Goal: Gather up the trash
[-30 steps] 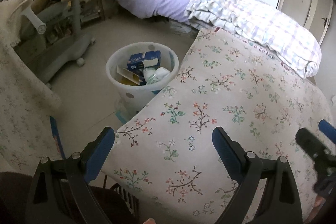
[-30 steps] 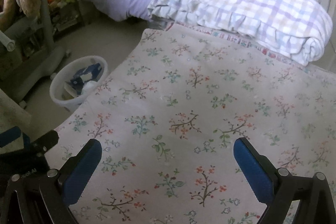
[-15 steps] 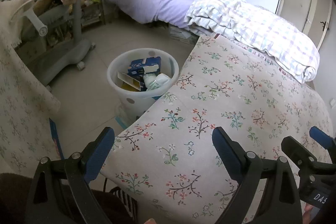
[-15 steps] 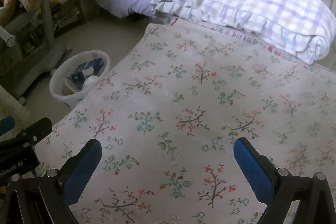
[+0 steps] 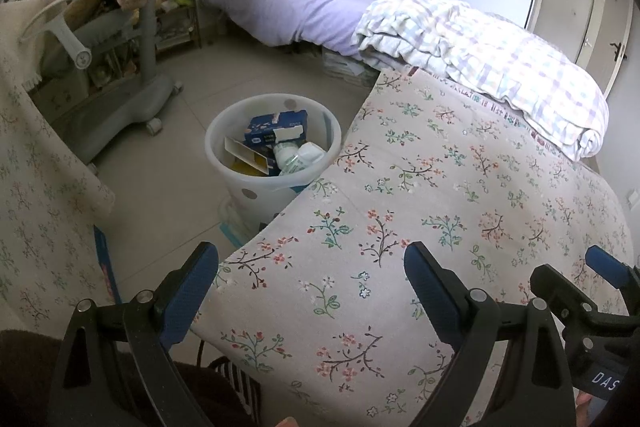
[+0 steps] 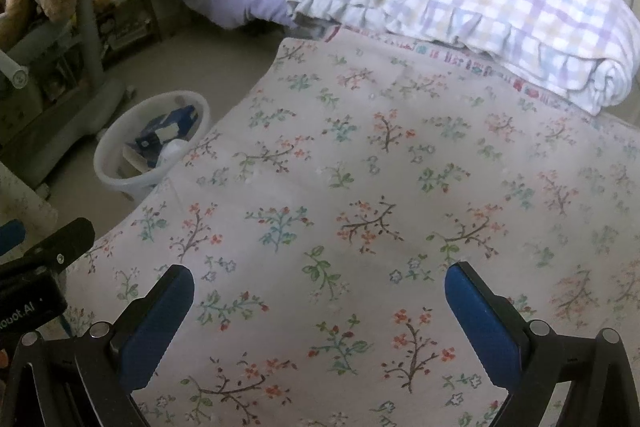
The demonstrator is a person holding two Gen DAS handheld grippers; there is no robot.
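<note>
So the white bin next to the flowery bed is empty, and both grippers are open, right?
Not quite. The white bin isn't empty: the left wrist view shows a blue box and bottles in it. Both the left hand-held gripper and the right hand-held gripper are open.

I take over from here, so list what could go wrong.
1. The bin stands tight against the floral cover, whose edge overlaps the rim in both views; a sweep could tip it.
2. It already holds a blue box and a bottle; more trash may spill.
3. The left gripper and right gripper, jaws open and empty, work close together and could collide.
</note>
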